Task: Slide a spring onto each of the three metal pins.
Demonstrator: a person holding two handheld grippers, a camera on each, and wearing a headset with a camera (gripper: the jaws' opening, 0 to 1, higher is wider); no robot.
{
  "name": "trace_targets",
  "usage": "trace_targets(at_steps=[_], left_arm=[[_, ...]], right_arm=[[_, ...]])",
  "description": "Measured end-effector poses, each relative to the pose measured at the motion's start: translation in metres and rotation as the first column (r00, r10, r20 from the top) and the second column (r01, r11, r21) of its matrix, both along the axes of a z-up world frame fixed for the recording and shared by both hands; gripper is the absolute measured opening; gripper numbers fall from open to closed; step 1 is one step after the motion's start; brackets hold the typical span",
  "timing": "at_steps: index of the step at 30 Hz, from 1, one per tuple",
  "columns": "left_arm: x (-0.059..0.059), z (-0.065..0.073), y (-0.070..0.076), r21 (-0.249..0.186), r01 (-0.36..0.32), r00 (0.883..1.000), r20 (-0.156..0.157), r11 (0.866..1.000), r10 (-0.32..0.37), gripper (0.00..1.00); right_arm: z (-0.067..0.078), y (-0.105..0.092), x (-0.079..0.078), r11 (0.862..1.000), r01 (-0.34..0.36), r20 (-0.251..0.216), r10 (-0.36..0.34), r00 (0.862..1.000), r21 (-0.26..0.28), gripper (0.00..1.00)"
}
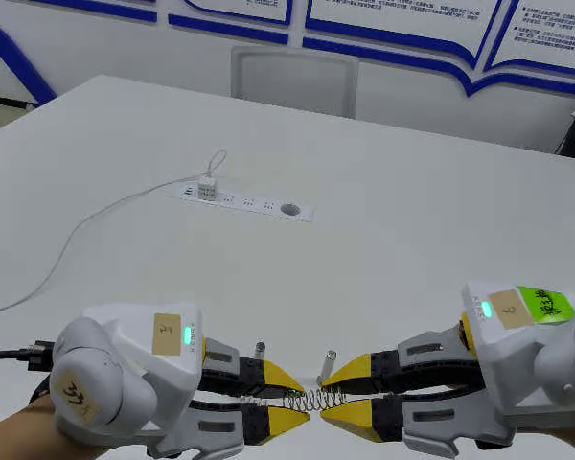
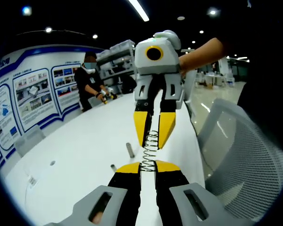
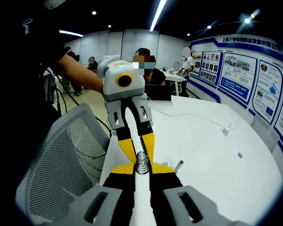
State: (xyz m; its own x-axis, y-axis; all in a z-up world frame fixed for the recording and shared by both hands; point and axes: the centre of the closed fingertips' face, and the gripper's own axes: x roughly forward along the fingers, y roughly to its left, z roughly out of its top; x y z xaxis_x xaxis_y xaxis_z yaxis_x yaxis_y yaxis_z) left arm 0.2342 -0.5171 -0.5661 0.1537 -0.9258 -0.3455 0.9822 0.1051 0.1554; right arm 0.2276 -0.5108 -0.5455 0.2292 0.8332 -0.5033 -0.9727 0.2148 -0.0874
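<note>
Spanning the gap between the two tools, the spring [image 1: 310, 400] hangs level over the near desk [image 1: 383, 240], its long axis running left to right. The left tool [image 1: 289, 403] pinches one end with narrow jaws and the right tool [image 1: 332, 401] pinches the other. Just beyond stand the left pin [image 1: 261, 351] and right pin [image 1: 329, 363], both upright. The spring lies crosswise to them and likely needs tipping on end.
</note>
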Motion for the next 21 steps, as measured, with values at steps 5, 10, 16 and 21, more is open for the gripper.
trace_targets(at_steps=[5, 10, 16, 21], left_arm=[[-0.002, -0.002, -0.004, -0.007, -0.005, 1.0, -0.009, 1.0, 0.005, 0.09], [-0.004, -0.001, -0.007, -0.022, -0.006, 1.0, -0.024, 1.0, 0.005, 0.09], [-0.005, 0.0, -0.008, -0.033, -0.011, 0.999, -0.039, 0.999, 0.009, 0.1], [-0.004, -0.002, -0.004, -0.037, -0.026, 0.998, -0.053, 0.999, 0.024, 0.11]], right_arm=[[0.008, 0.01, -0.001, 0.999, 0.003, -0.013, -0.002, 1.0, 0.052, 0.11], [0.014, 0.017, 0.001, 0.993, 0.037, -0.068, -0.03, 0.997, 0.109, 0.11], [0.014, 0.019, 0.003, 0.992, 0.052, -0.087, -0.043, 0.995, 0.113, 0.1], [0.012, 0.019, 0.004, 0.992, 0.063, -0.095, -0.053, 0.994, 0.108, 0.1]])
